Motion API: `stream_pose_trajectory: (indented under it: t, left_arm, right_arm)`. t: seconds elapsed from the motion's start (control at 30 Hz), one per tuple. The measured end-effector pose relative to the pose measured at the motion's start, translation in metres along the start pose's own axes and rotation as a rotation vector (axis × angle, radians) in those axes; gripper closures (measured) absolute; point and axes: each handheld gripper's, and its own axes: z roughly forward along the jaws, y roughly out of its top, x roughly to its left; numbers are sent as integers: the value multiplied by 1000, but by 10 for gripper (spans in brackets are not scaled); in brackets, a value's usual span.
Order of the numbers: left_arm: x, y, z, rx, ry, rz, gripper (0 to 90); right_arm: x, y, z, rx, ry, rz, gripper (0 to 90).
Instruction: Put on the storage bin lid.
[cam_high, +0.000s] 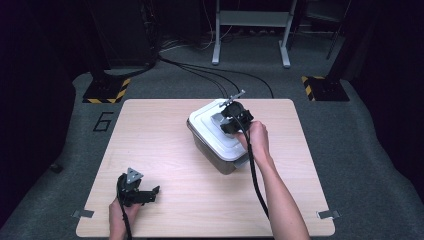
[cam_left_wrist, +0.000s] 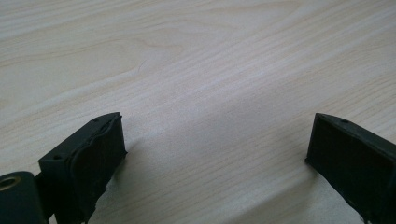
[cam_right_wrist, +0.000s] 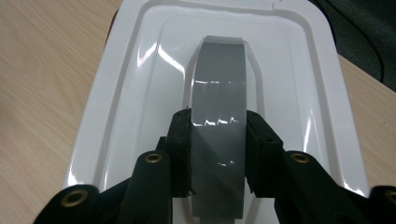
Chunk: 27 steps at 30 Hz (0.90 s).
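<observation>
- Forearms enter from the near edge of the wooden table (cam_high: 165, 150) in the high view, one on each side.
- Left gripper (cam_high: 150, 194) sits low at the near left corner of the table, held in the person's left hand (cam_high: 122, 212), a grey three-cornered plate on top of it.
- In the left gripper view its two black jaws stand wide apart with bare pale wood grain between them; nothing is held.
- Right hand (cam_high: 256, 137) reaches farther in, toward the middle of the table, with a black cable trailing back along the forearm.
- Right gripper (cam_right_wrist: 218, 140) is down on the white lid (cam_right_wrist: 299, 93) of a grey container (cam_high: 212, 150), which stands a little right of the table's centre, turned at an angle to the table edges.
- In the right gripper view the jaws are clamped on the grey handle (cam_right_wrist: 218, 93), a band running down the middle of the lid; each pad presses flat against one side of it.
- The lid lies seated on the container, its raised rim glossy with light reflections.
- Beyond the table's far edge lie grey floor, black cables and yellow-and-black striped feet (cam_high: 106, 90) of stands.
</observation>
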Motion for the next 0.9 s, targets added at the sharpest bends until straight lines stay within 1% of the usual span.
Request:
stream_pose_trajectory:
  t: [0.07,0.17,0.2,0.3,0.33,0.37,0.4,0.53,0.6,0.63,0.7,0.73,0.77,0.8,0.87,0.9]
  left_arm:
    - [0,0,0,0,0,0,43]
    - [0,0,0,0,0,0,42]
    - [0,0,0,0,0,0,42]
    - [0,0,0,0,0,0,43]
    - [0,0,0,0,0,0,42]
    - [0,0,0,0,0,0,43]
    - [0,0,0,0,0,0,42]
    - [0,0,0,0,0,0,42]
    - [0,0,0,0,0,0,42]
    - [0,0,0,0,0,0,42]
    - [0,0,0,0,0,0,43]
    - [0,0,0,0,0,0,42]
    - [0,0,0,0,0,0,42]
    - [0,0,0,0,0,0,42]
    - [0,0,0,1,0,0,42]
    - [0,0,0,0,0,0,42]
  right_arm:
    - [1,0,4,0,2,-12,668]
    - [2,0,7,8,10,-10,668]
    - [1,0,8,4,10,-18,667]
    - [2,0,11,11,26,-23,667]
    - [4,0,12,11,26,-13,668]
    - [5,-1,12,27,24,-12,667]
    - [5,-1,14,17,21,-14,667]
    - [4,-3,15,18,33,-19,666]
    - [5,-4,15,27,27,-19,666]
    - [4,-6,16,26,32,-28,665]
    - [3,-7,16,16,36,-24,664]
    - [3,-7,16,14,35,-39,662]
    - [3,-7,15,15,32,-40,647]
    - [3,-7,14,17,30,-34,610]
    - [2,-7,11,19,32,-36,569]
    - [2,-7,9,22,32,-25,535]
